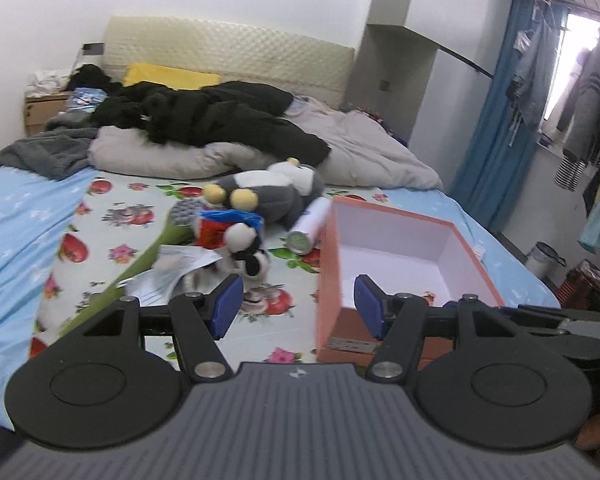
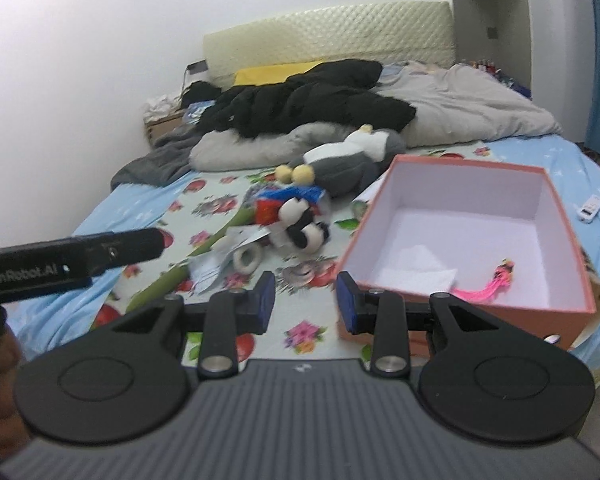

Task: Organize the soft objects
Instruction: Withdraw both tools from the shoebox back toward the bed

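Soft, even daylight fills the room, and the window (image 1: 576, 52) at the right of the left wrist view blows out to pure white. The wall (image 2: 80, 60) glows pale, nearly washed out. Shadows stay faint. Fisheye bending curves the bed (image 2: 596, 200) edges, and the toys near the box (image 2: 452, 176) look slightly smeared.

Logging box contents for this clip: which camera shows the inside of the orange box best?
The right wrist view: it looks down into the orange box, showing a pink tassel and white paper on its floor. The left wrist view shows mostly its near wall and hides the floor.
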Motion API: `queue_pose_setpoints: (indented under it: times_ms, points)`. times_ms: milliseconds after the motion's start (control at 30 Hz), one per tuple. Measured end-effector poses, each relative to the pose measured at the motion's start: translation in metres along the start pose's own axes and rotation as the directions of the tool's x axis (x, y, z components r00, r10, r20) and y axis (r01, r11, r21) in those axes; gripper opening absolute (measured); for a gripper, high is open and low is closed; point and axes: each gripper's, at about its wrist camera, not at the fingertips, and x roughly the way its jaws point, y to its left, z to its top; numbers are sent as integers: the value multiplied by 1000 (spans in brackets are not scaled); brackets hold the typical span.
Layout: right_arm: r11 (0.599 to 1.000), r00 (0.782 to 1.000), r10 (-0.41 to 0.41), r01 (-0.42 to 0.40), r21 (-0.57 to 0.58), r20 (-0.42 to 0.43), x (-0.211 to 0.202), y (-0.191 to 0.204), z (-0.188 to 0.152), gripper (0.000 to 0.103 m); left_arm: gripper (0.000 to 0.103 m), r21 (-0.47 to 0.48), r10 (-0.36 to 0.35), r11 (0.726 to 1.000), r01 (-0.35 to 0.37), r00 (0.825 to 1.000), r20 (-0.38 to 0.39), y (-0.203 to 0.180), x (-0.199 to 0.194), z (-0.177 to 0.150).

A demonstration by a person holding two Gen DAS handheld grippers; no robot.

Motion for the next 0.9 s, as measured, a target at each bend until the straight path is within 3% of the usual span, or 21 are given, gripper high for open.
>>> queue_pose_setpoints:
  times_ms: [367, 900]
  points:
    - [997, 993, 68, -72, -34, -98, 38, 33, -15, 37, 67, -82, 83, 993, -88, 994, -65, 52, 5, -28]
    - [991, 971, 124, -131, -22, -205, 159, 52, -4, 37, 66, -137, 186, 966, -221, 956, -228, 145, 130, -44]
